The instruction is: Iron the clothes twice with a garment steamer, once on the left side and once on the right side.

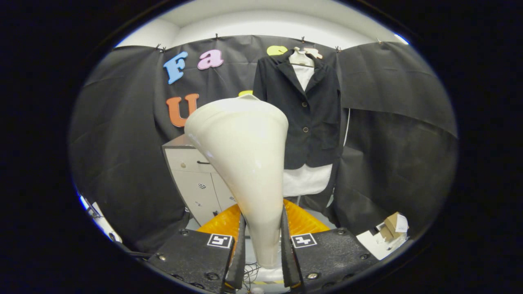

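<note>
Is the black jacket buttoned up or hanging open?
Buttoned. The jacket hangs on its hanger with both front edges meeting and buttons down the middle. The claw is shut on the steamer, short of it.

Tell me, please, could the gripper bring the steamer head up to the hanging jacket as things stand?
Probably yes: the gripper is shut on the steamer, and nothing stands between its head and the jacket beyond; the cabinet sits off to one side.

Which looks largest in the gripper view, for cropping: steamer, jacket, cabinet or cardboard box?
1. steamer, clamped between the fingers, inflated by nearness
2. jacket, similar size, order unsure
3. cabinet
4. cardboard box
</note>
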Motion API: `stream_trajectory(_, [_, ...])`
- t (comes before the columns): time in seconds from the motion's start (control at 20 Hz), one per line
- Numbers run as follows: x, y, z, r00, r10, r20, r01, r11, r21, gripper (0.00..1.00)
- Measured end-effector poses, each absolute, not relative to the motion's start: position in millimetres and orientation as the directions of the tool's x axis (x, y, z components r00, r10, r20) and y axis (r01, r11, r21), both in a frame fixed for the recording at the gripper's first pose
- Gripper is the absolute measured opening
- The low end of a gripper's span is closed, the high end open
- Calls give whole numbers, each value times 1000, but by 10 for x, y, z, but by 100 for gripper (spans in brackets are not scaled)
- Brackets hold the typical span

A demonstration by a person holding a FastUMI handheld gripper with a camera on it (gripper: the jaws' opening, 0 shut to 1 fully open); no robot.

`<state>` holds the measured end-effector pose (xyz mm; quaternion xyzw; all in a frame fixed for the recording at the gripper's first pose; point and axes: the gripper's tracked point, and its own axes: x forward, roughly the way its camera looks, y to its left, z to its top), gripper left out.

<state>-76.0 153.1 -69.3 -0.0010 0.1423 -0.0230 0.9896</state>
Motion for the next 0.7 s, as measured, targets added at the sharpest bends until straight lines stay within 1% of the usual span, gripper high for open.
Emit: stream_trajectory(0.7, [-847,1410,-699,954,-47,-297,54,998,14,39])
